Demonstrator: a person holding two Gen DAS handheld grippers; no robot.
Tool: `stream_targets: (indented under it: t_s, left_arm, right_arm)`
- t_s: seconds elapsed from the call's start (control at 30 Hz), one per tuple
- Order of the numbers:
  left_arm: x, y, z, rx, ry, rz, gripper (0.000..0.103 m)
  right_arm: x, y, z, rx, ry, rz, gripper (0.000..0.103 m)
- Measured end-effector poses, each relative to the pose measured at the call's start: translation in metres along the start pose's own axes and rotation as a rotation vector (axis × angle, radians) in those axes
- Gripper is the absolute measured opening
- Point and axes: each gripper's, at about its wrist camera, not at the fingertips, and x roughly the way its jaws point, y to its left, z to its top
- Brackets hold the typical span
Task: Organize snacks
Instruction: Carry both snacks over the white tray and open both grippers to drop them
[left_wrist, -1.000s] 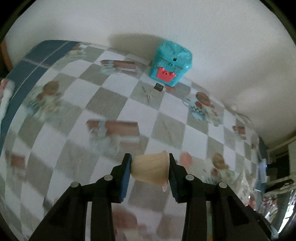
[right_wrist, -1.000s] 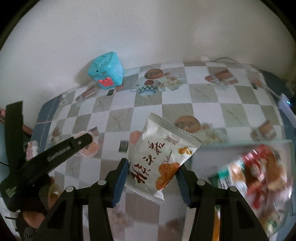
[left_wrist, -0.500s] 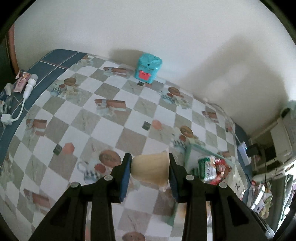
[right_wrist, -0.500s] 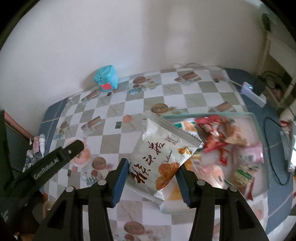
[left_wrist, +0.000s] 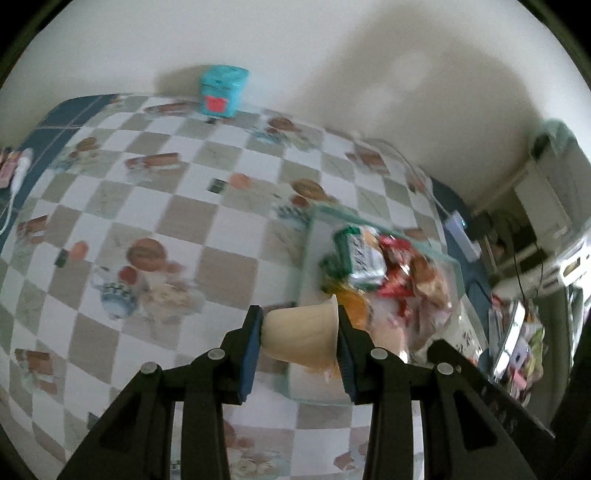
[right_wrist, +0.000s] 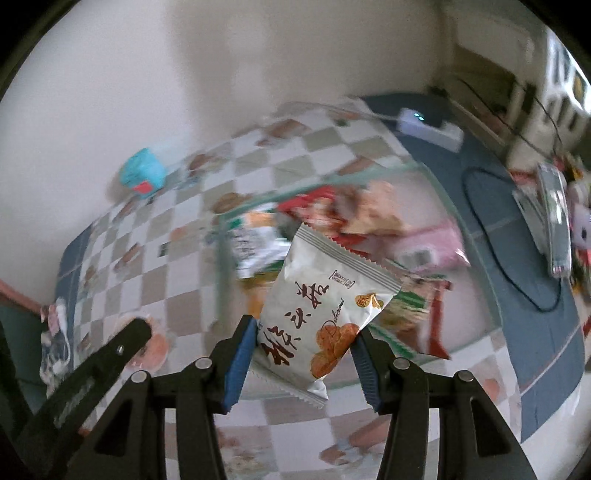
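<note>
Overhead now: left gripper (left_wrist: 300, 341) pinches a cream cup (left_wrist: 301, 334) sideways, right gripper (right_wrist: 303, 360) clamps a white snack packet (right_wrist: 325, 314); the snack tray (left_wrist: 303, 258) lies directly below-ahead, right gripper nearer its middle.

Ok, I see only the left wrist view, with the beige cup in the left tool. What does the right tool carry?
Observer: The right tool is shut on a white packet with red characters and a picture of orange biscuits.
Operator: Is it over the tray?
Observer: It seems so: in the right wrist view the packet covers part of the tray and of the snacks in it.
</note>
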Motion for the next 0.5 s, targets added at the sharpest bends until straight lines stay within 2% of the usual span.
stream_targets:
  t_s: [0.1,0.2,0.33,0.5]
  left_arm:
    - [0.011,-0.016,-0.003,0.042,0.021,-0.006,0.039]
    - [0.022,-0.028,0.001,0.053,0.037,-0.030,0.039]
    - [0.035,-0.039,0.009,0.073,0.032,-0.024,0.039]
    - [0.058,-0.031,0.019,0.039,0.060,0.000,0.039]
  right_arm:
    - [0.009,-0.030,0.007,0.072,0.019,-0.030,0.054]
    - [0.015,-0.047,0.013,0.114,0.031,-0.026,0.054]
    - [0.023,-0.056,0.021,0.137,0.033,-0.013,0.054]
    - [0.033,-0.056,0.028,0.130,0.039,-0.008,0.054]
